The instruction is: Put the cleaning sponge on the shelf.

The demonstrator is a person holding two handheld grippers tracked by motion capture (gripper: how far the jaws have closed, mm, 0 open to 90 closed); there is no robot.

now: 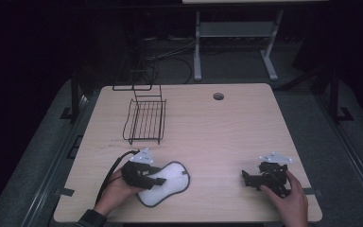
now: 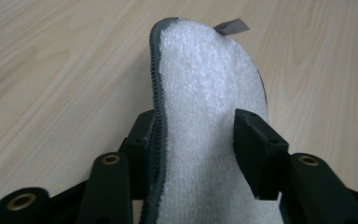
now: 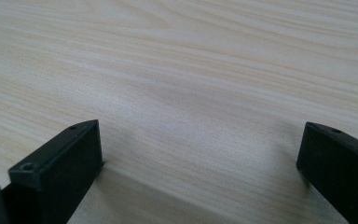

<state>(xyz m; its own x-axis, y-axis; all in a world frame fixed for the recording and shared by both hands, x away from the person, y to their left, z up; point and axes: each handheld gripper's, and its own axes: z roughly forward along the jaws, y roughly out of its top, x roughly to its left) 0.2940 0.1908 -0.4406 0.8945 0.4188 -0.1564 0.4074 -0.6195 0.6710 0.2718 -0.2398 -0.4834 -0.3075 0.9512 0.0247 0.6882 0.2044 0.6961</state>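
A white terry pad (image 1: 168,182) with grey trim and a small grey tab lies on the wooden table (image 1: 227,132) near its front left. My left gripper (image 1: 156,178) lies level over the pad's near end. In the left gripper view the pad (image 2: 200,79) fills the gap between the jaws of my left gripper (image 2: 198,140). Its grey edge curls up against one jaw, and the other presses its white face. My right gripper (image 1: 246,178) rests at the front right. In its own view my right gripper (image 3: 200,154) stands wide open over bare wood.
A black wire rack (image 1: 145,120) stands at the back left of the table, with a wire frame rising behind it. A round cable hole (image 1: 218,96) sits near the far edge. A grey metal stand (image 1: 236,33) is on the floor beyond.
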